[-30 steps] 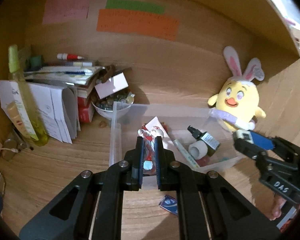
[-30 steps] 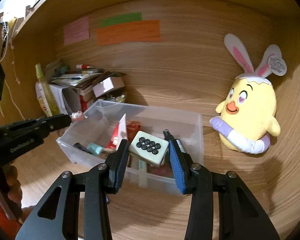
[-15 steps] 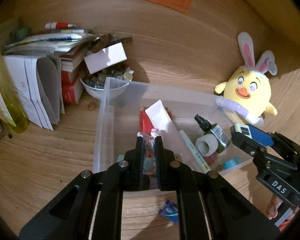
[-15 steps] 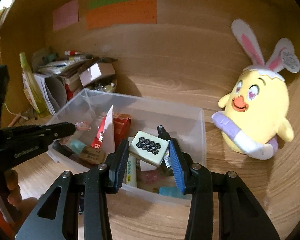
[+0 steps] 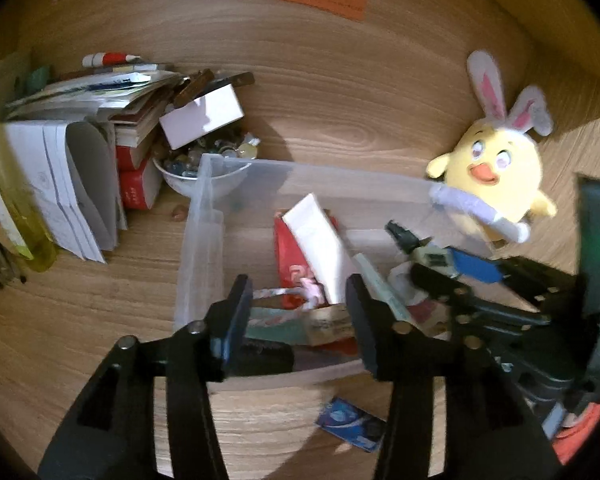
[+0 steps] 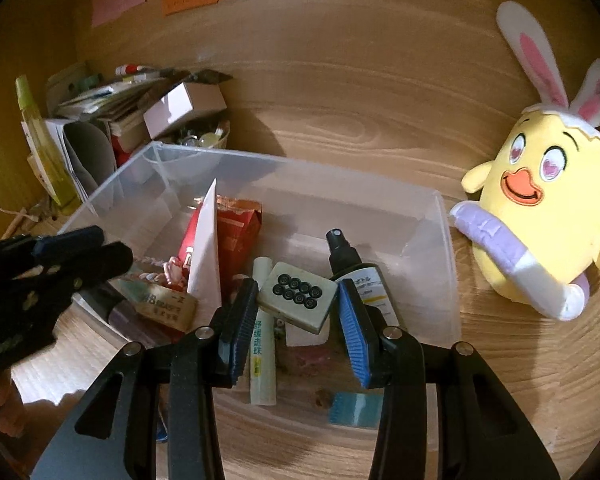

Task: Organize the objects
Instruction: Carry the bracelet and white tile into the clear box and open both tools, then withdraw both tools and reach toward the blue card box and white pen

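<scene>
A clear plastic bin (image 5: pixel 198 216) (image 6: pixel 446 240) sits on the wooden desk. It holds a red packet, a white tube, a spray bottle (image 6: pixel 350 264) and other small items. My left gripper (image 5: pixel 298 308) hangs over the bin's near left part with its jaws opening. A pink charm on a twisted cord (image 5: pixel 300 294) (image 6: pixel 168 272) lies loose between them on the bin's contents. My right gripper (image 6: pixel 297 294) is shut on a cream mahjong tile (image 6: pixel 297 296) with black circles, held just above the bin's contents.
A yellow plush chick with rabbit ears (image 6: pixel 540 216) leans on the back wall to the right of the bin. To the left are stacked books and papers (image 5: pixel 84 128), a bowl of trinkets (image 5: pixel 204 160) and a yellow bottle (image 6: pixel 40 140). A small blue card (image 5: pixel 350 428) lies before the bin.
The left jaws have spread apart and let the pink charm drop into the bin. The right gripper has come lower over the bin with the tile.
</scene>
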A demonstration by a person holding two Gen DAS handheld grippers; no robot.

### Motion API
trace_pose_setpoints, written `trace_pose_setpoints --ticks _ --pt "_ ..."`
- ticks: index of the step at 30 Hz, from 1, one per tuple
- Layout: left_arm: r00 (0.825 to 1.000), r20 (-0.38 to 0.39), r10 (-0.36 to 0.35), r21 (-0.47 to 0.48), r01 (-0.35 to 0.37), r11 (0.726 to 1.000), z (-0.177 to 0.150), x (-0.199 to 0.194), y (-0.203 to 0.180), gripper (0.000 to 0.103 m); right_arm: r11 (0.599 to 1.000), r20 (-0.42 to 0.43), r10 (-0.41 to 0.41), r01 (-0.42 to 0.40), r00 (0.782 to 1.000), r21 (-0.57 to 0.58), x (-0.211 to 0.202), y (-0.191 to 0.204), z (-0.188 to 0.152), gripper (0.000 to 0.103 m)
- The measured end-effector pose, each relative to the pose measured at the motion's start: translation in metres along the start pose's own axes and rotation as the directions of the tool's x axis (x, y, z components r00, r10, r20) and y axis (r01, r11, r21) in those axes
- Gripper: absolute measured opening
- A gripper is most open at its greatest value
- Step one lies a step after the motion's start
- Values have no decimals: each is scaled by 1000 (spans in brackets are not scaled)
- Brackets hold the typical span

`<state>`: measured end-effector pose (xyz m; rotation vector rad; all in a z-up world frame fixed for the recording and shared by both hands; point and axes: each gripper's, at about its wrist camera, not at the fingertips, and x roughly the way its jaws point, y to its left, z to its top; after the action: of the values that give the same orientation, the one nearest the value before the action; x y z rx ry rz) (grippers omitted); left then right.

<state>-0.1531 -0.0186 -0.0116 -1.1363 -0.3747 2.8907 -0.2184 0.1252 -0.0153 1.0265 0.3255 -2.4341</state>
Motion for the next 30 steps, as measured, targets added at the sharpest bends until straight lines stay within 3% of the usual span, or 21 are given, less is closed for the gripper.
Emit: trace_pose_setpoints --ticks 12,17,23,30 --pt "999 54 -2 27 1 1000 -8 -31 -6 74 1000 -9 0 0 1000 -3 1 2 2 38" --pt "997 73 11 56 -15 998 -11 -42 -9 79 1000 10 -15 15 1000 -9 -5 4 0 60" --pt "998 61 31 46 -34 998 -17 -50 -2 84 1000 49 -23 23 999 -16 -23 5 -3 68" --pt "997 32 75 42 -76 996 -34 -64 16 88 1000 110 2 0 994 -26 -61 9 -16 68"
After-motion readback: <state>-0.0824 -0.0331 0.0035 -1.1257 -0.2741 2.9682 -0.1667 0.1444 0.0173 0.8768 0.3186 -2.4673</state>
